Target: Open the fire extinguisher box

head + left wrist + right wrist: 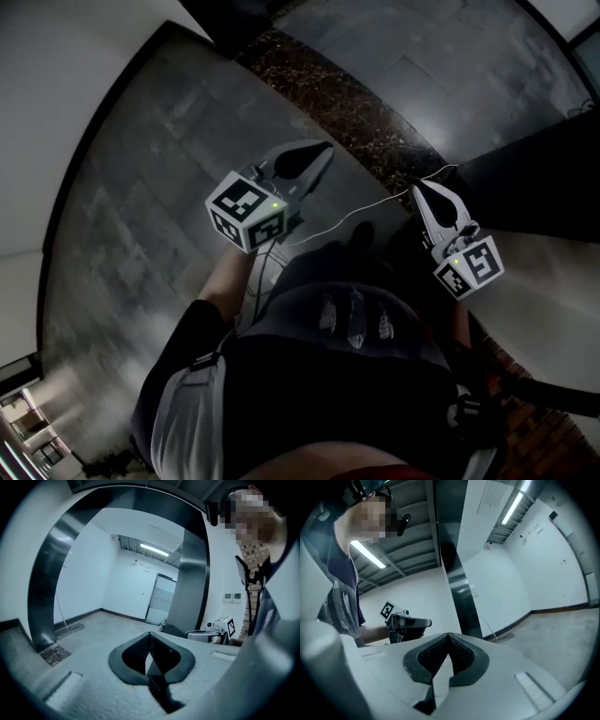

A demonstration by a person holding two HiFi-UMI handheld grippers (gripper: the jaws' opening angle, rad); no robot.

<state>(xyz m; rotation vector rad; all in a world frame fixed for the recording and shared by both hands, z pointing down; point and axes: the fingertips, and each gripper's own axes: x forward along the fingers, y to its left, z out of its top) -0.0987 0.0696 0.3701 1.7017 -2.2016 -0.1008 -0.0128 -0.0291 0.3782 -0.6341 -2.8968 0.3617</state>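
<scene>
No fire extinguisher box shows in any view. In the head view my left gripper [324,150] is held out over the grey floor, jaws together and empty. My right gripper [418,188] is beside it on the right, also closed with nothing in it. The left gripper view has its tips [150,633] meeting, with a bare room beyond and the right gripper [213,632] off to the right. Seen from the right gripper view, its own tips [449,634] touch, and the left gripper [407,623] is at the left in a hand.
A dark speckled stone strip [347,103] crosses the grey floor ahead. A glossy dark pillar [187,592] stands by white walls, with a pale door [159,604] at the room's far end. A thin white cable [375,204] runs between the grippers. The person's torso fills the lower head view.
</scene>
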